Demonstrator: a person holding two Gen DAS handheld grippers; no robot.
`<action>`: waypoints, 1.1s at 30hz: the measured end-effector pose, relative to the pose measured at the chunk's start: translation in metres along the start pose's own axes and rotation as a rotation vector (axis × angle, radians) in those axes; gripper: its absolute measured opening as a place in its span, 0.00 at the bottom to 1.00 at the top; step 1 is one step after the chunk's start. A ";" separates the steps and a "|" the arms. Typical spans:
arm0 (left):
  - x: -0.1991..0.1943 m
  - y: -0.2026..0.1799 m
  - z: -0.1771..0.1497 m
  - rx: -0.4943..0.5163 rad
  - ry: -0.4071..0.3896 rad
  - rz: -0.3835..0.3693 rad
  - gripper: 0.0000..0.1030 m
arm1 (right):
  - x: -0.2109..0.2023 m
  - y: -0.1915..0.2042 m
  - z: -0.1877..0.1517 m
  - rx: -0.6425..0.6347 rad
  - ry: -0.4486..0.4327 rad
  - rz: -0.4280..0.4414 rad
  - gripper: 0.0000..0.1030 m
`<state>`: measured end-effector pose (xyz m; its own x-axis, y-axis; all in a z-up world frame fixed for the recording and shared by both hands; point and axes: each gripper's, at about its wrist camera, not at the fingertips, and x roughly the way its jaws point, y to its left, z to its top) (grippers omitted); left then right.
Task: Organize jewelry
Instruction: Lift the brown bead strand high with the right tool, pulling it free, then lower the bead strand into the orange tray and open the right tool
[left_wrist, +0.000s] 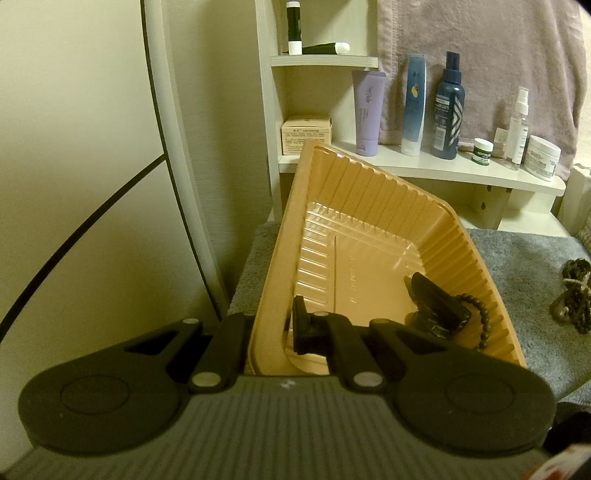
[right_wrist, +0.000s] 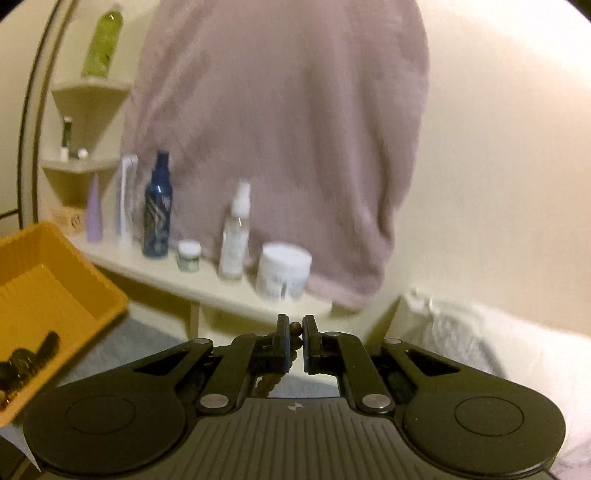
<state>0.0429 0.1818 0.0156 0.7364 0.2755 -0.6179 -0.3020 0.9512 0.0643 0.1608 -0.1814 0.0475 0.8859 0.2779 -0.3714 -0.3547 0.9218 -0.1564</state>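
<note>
left claw pinches tilted tray rim above towel.

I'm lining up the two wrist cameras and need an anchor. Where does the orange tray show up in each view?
Left wrist: the orange tray fills the centre, tilted, its near rim clamped by the left gripper.
Right wrist: the tray sits at the left edge, partly cut off.
Shared landmark: the dark blue spray bottle on the shelf.
</note>
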 end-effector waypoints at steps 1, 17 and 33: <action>0.000 0.000 0.000 0.000 0.000 0.000 0.05 | -0.004 0.001 0.007 -0.011 -0.016 0.001 0.06; -0.001 0.000 0.001 0.006 0.002 -0.003 0.05 | -0.036 0.016 0.080 -0.090 -0.168 0.083 0.06; -0.004 -0.003 0.004 0.023 -0.012 -0.013 0.04 | -0.014 0.113 0.136 -0.108 -0.186 0.470 0.06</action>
<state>0.0428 0.1784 0.0209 0.7476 0.2649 -0.6090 -0.2788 0.9575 0.0742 0.1496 -0.0446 0.1594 0.6581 0.7080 -0.2563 -0.7474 0.6554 -0.1088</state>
